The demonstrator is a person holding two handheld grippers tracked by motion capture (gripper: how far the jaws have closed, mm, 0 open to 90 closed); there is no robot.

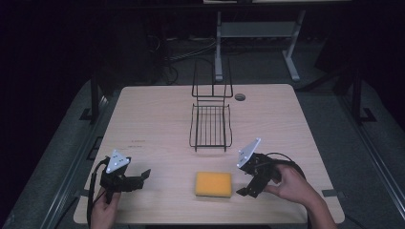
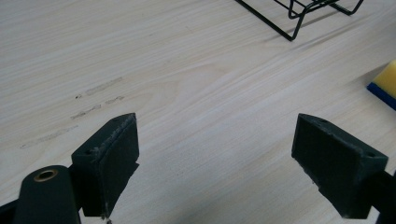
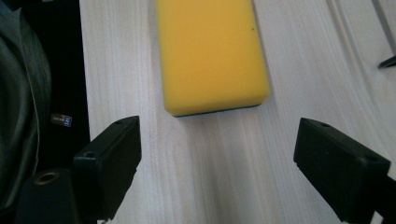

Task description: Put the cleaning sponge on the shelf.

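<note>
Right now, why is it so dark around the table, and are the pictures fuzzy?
High view: light falls on the table, the room behind stays black. Left gripper view: sharp grain, rack casts a soft shadow. Right gripper view: sponge bright and crisp.

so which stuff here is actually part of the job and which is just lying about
Part of the job:
- yellow sponge, flat on the table, straight ahead of the open right gripper
- right gripper, nearest the sponge

Lying about:
- black wire rack, empty, farther back
- left gripper, open over bare wooden table
- round grommet near the far edge
</note>
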